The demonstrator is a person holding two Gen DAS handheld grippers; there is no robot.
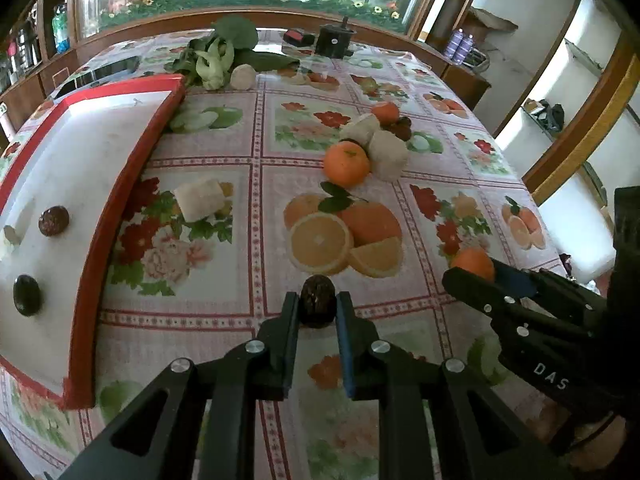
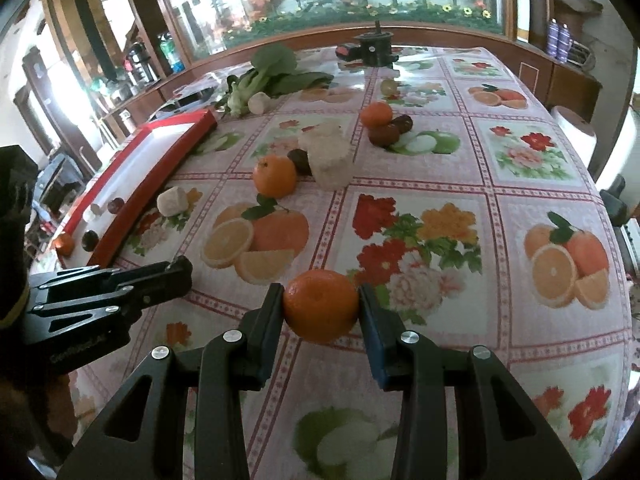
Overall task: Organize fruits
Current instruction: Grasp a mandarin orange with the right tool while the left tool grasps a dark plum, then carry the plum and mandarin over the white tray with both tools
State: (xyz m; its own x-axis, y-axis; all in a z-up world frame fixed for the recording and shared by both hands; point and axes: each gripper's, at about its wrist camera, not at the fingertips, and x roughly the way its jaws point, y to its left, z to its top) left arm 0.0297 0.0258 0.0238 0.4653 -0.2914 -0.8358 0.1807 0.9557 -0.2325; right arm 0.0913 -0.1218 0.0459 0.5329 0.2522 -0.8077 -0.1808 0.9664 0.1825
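Observation:
My left gripper (image 1: 318, 308) is shut on a dark brown wrinkled fruit (image 1: 318, 300) just above the tablecloth. My right gripper (image 2: 321, 308) is shut on an orange (image 2: 321, 306); it also shows in the left wrist view (image 1: 474, 264). A red-rimmed white tray (image 1: 132, 168) lies to the left and holds two dark fruits (image 1: 53, 221) (image 1: 26, 295); the right wrist view also shows an orange (image 2: 64, 242) in it. More oranges (image 1: 346, 163) (image 1: 385, 112), dark fruits (image 2: 385, 134) and pale cut chunks (image 1: 389, 155) (image 1: 199, 199) lie mid-table.
Leafy greens (image 1: 224, 54) and a pale round piece (image 1: 243, 76) lie at the far side. A black device (image 1: 334, 40) stands at the back edge. The fruit-print tablecloth (image 1: 320, 240) has printed oranges. The table drops off at the right.

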